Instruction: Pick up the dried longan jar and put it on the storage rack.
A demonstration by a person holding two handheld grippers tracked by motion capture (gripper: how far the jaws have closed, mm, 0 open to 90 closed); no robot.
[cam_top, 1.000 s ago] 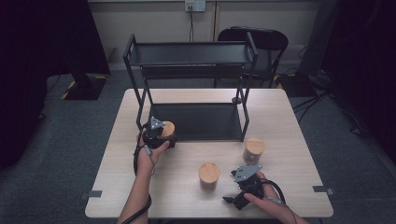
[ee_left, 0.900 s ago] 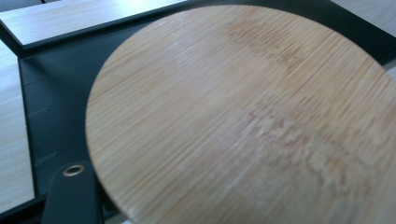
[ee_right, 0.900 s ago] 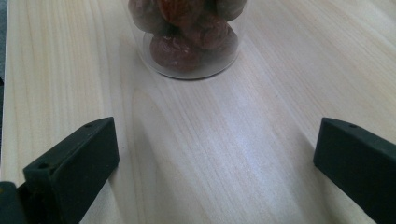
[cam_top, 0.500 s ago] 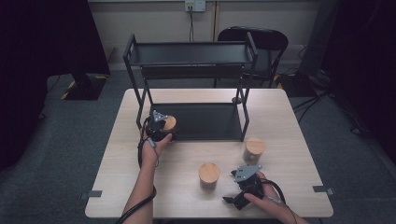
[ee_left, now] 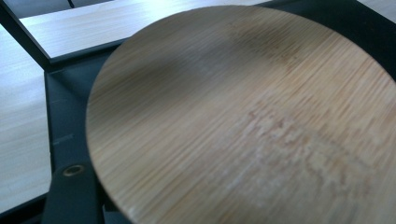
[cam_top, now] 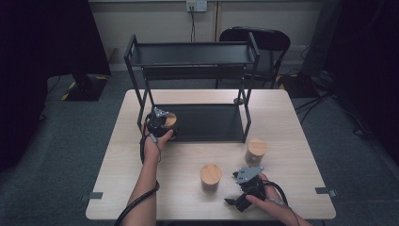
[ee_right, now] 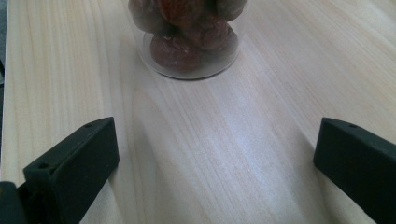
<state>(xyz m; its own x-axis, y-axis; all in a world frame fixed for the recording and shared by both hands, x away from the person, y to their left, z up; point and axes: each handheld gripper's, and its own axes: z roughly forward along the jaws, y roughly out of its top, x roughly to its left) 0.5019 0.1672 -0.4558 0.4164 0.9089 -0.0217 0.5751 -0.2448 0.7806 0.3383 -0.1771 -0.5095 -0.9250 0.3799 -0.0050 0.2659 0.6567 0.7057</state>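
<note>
Your left gripper (cam_top: 162,126) sits at the front-left corner of the black rack (cam_top: 193,47), at about 10 o'clock from the table's (cam_top: 117,155) centre, and it carries a bamboo-lidded jar (cam_top: 170,120) right at the edge of the rack's lower shelf (cam_top: 207,123). In the left gripper view the jar's round bamboo lid (ee_left: 243,116) is pressed close to the camera, with the dark shelf frame (ee_left: 65,116) and the pale tabletop behind it at 9 to 11 o'clock. The jaws themselves are hidden under the lid there, so you cannot read their gap directly; from the high view the jar rides with the gripper, clamped between them.

Your right gripper (cam_top: 240,200) rests low near the table's front edge, at about 5 o'clock from centre. In the right gripper view its two black jaws stand wide apart, with bare wood between them and nothing gripped or touched. Straight ahead at 12 o'clock stands a clear jar (ee_right: 187,42) of dark reddish-brown round pieces, apart from both jaws. In the high view this is the lidded jar (cam_top: 211,177) just left of your right gripper. A third jar (cam_top: 256,150) stands at about 3 o'clock from centre, just in front of the rack's right leg.
</note>
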